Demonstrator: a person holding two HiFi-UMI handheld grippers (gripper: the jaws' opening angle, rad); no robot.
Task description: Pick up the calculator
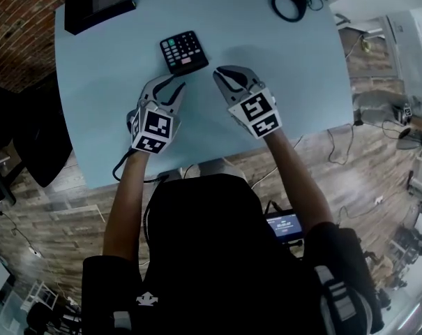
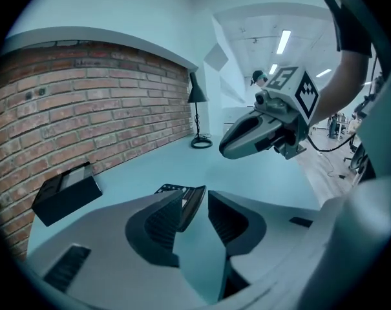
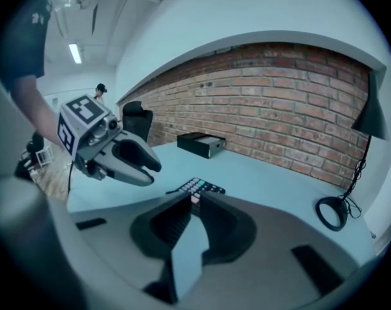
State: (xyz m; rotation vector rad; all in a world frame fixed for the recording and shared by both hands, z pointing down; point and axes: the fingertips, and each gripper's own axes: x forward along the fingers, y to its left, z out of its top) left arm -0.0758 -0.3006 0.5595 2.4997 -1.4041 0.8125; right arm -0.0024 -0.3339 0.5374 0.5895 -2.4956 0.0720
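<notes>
Nothing of the pick-up is done yet, as I read it; the calculator point(image 1: 184, 51) lies flat on the table point(image 1: 294, 82), keys up, towards the far side and left of the middle, and neither gripper touches it. My left gripper point(image 1: 176, 87) hangs just on the near side of it, jaws parted to a moderate gap and holding nothing; along its jaws I see a corner of the calculator in line with that gap, but beyond the tips, not between the pads. My right gripper point(image 1: 222, 75) sits just beside the calculator's near right corner, jaws drawn together to barely a sliver, empty. What is left, I judge, is all of it: the approach, closing on the body, and the lift.

Much is hard to make out; in both gripper views the jaws cover most of the calculator, so I cannot judge how thick its edge is or how it will seat in a grip; its key legends are too small to read. The black box point(image 1: 99, 2) at the far left corner is cut by the frame edge, and I cannot say what it is; the dark ring point(image 1: 289, 4) at the far right trails a cord out of view; my own body hides the table's near edge.
</notes>
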